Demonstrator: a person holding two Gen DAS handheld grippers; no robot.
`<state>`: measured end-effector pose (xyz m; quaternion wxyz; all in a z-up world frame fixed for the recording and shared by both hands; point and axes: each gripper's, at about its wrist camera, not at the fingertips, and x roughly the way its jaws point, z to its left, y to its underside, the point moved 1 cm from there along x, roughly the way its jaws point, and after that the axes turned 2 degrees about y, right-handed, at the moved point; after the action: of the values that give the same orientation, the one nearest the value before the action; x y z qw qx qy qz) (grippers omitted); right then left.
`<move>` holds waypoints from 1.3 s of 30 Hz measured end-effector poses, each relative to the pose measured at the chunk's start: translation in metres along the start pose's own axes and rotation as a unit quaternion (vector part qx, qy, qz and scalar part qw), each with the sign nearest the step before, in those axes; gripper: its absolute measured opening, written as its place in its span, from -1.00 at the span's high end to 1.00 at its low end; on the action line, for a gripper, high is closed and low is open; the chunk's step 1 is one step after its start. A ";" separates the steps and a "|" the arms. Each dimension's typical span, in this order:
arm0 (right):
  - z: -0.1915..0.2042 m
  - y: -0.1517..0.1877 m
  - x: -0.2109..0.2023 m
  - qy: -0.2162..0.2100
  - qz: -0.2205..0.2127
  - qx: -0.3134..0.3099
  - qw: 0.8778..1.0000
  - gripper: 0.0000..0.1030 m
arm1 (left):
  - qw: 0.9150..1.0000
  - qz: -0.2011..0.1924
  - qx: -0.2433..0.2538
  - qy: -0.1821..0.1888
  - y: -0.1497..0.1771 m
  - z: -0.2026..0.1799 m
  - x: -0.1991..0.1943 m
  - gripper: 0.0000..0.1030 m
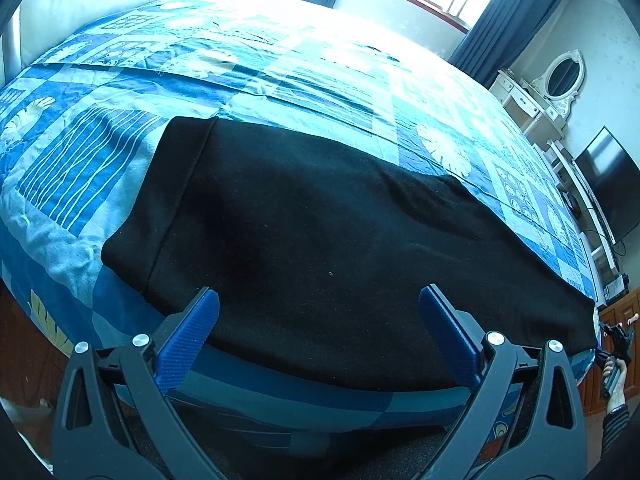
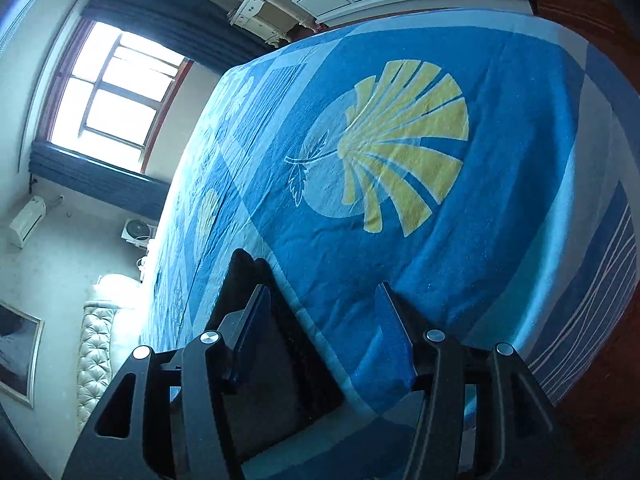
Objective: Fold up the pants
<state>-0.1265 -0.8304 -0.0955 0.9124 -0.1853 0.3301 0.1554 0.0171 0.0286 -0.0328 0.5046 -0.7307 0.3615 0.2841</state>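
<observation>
Blue fingers (image 1: pixel 204 320) of the left gripper (image 1: pixel 318 312) spread wide, empty, over black pants (image 1: pixel 320 220) at the bed's near edge. Bedspread (image 2: pixel 480 260) blue patchwork; window (image 2: pixel 112 96) far left. Right gripper (image 2: pixel 322 316) likewise released.

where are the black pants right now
In the left wrist view the black pants lie flat on the blue patterned bedspread, just beyond the open left gripper.
</observation>
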 end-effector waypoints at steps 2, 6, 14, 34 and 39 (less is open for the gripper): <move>0.000 0.003 0.007 -0.025 0.026 -0.002 0.999 -0.07 | 1.000 0.004 -0.007 -0.003 0.001 0.004 0.001 -0.93; 0.002 0.011 0.025 -0.077 0.076 -0.001 0.994 -0.07 | 1.000 0.008 -0.006 -0.009 0.002 0.007 0.007 -0.93; 0.034 0.042 0.046 -0.076 0.115 -0.043 0.990 -0.08 | 1.000 0.009 0.016 -0.003 -0.005 0.007 0.013 -0.93; 0.239 0.140 0.012 -0.089 -0.031 -0.137 0.986 0.60 | 0.998 0.035 0.056 0.016 0.003 0.010 0.020 -0.93; 0.301 0.189 0.036 -0.089 -0.004 -0.208 0.974 0.60 | 0.997 0.037 0.069 0.027 0.002 0.002 0.015 -0.93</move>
<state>-0.0129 -0.5253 0.0506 0.8804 -0.3575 0.2072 0.2327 0.0237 0.0269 -0.0460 0.5331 -0.6876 0.4207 0.2569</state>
